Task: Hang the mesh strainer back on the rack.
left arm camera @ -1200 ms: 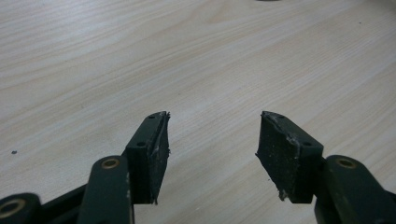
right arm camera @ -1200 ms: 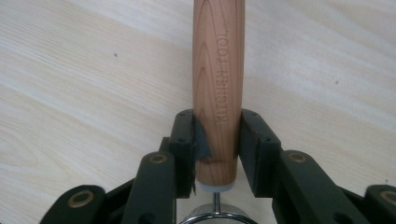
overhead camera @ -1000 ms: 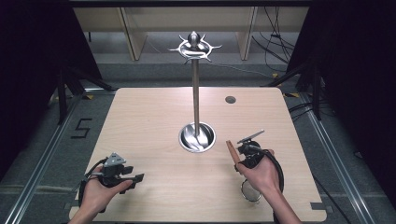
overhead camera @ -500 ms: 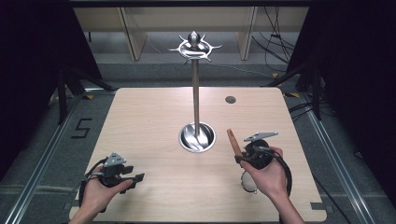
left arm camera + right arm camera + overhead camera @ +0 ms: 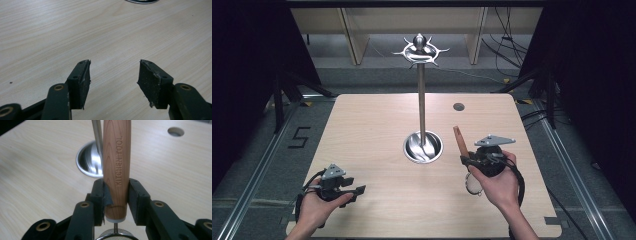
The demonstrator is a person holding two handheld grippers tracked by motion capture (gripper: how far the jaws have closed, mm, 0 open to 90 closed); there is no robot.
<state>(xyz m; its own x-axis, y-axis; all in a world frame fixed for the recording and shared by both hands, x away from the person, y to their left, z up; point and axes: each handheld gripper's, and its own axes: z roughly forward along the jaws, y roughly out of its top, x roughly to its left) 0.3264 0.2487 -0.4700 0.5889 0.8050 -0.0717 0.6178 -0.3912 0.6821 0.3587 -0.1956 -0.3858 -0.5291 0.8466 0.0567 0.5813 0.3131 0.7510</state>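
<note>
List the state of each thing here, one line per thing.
Right claw: shut on the strainer handle.
Strainer: lifted off the table, wooden handle pointing up and away, mesh end below the hand.
Left claw: open, nothing between the jaws, low over the table.
Stand: upright, hooks bare.

Left gripper (image 5: 113,75) agape, right gripper (image 5: 116,195) clamped.

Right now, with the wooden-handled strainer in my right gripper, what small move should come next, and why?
Probably lift it higher toward the hook ring atop the stand. The right gripper is shut on the strainer's wooden handle, but in the high view it sits low beside the stand's base, well below the hooks.
</note>
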